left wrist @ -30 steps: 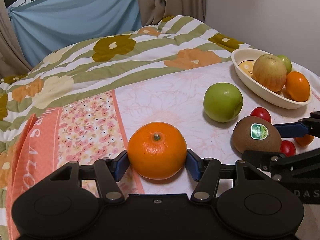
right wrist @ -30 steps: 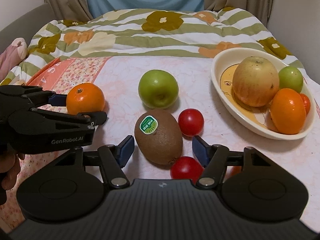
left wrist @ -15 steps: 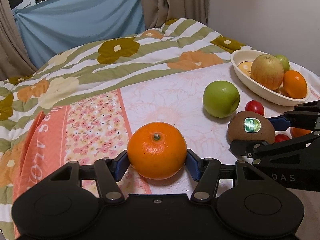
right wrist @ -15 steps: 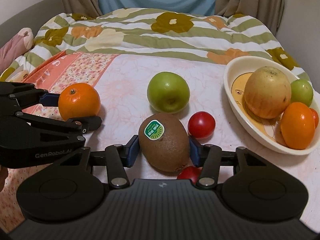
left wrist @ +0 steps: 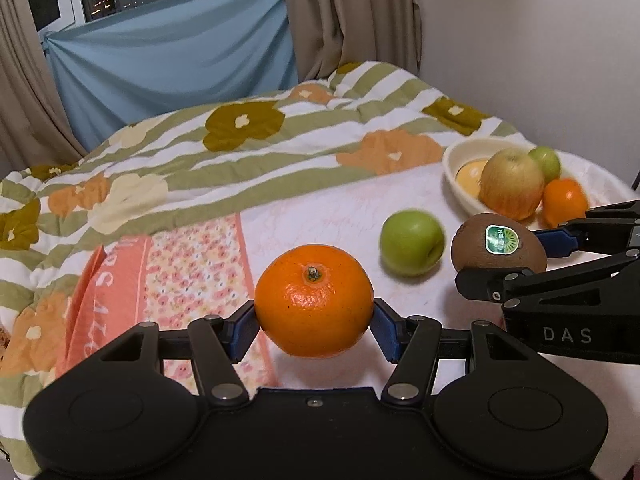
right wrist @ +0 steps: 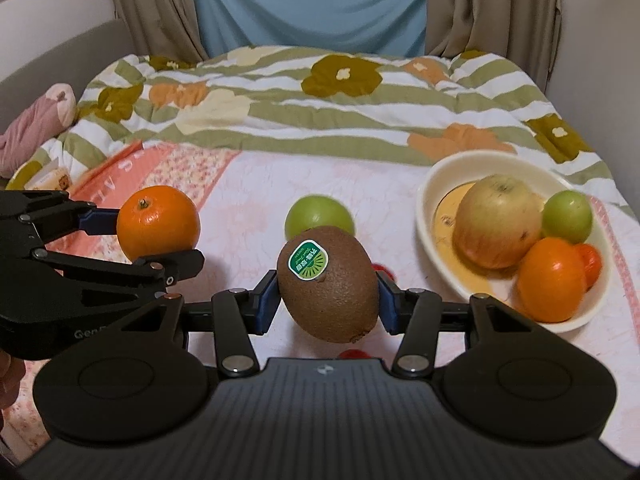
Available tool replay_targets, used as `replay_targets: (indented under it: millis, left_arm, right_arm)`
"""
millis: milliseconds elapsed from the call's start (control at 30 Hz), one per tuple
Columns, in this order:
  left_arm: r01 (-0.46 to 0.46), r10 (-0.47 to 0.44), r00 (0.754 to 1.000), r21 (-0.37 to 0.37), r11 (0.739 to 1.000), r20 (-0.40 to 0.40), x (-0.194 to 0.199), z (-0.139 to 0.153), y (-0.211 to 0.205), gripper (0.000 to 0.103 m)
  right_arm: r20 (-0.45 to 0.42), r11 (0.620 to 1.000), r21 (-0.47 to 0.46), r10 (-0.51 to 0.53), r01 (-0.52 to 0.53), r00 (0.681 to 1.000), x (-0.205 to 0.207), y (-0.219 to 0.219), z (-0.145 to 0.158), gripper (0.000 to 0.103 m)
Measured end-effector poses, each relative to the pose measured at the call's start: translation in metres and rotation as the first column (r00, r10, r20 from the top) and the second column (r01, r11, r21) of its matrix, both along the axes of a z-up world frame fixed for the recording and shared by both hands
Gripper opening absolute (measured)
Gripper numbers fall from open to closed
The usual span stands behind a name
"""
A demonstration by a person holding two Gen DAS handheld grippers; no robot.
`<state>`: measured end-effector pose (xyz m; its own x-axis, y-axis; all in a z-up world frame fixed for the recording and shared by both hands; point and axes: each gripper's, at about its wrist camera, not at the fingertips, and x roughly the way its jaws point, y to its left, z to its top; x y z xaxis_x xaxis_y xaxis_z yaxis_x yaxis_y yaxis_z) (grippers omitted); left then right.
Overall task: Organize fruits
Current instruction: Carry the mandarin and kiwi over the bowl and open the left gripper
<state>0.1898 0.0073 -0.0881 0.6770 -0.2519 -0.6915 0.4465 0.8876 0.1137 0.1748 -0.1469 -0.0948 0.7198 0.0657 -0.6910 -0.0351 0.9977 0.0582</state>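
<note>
My left gripper [left wrist: 314, 326] is shut on an orange [left wrist: 314, 300] and holds it above the bed; it also shows in the right wrist view [right wrist: 158, 222]. My right gripper [right wrist: 328, 300] is shut on a brown kiwi [right wrist: 330, 284] with a green sticker, lifted off the cloth; the kiwi also shows in the left wrist view [left wrist: 498, 246]. A cream oval bowl [right wrist: 430, 200] at the right holds a large apple [right wrist: 496, 222], a small green fruit [right wrist: 566, 216] and an orange [right wrist: 552, 280]. A green apple [right wrist: 320, 210] lies on the cloth behind the kiwi.
Red tomatoes [right wrist: 354, 354] lie on the cloth under my right gripper, mostly hidden. The bed has a pink cloth [right wrist: 256, 184] over a striped floral quilt [right wrist: 320, 100]. A pink soft toy [right wrist: 36, 124] lies at the far left. Curtains and a wall stand behind.
My right gripper shut on the kiwi and lifted it. My left gripper rose with the orange. Both views now look from higher up.
</note>
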Motion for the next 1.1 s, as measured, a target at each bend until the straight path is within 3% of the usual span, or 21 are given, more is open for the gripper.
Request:
replay_targets:
  millis: [567, 800, 1100]
  left_arm:
    - [0.048, -0.043, 0.997, -0.084, 0.995, 0.061, 0.008, 0.066, -0.085, 0.064]
    - [0.073, -0.068, 0.996, -0.089, 0.993, 0.053, 0.03, 0.068, -0.137, 0.064]
    - [0.074, -0.074, 0.997, -0.079, 0.994, 0.003, 0.073, 0.047, -0.202, 0.064]
  right_arm:
    - [0.069, 0.998, -0.021, -0.056, 0.058, 0.996, -0.002, -0.116, 0.075, 0.065]
    - [0.061, 0.998, -0.033, -0.055, 0.057, 0.997, 0.018, -0.173, 0.076, 0.065]
    - [0.031, 0.999, -0.029, -0.029, 0.03, 0.999, 0.052, -0.231, 0.054, 0.065]
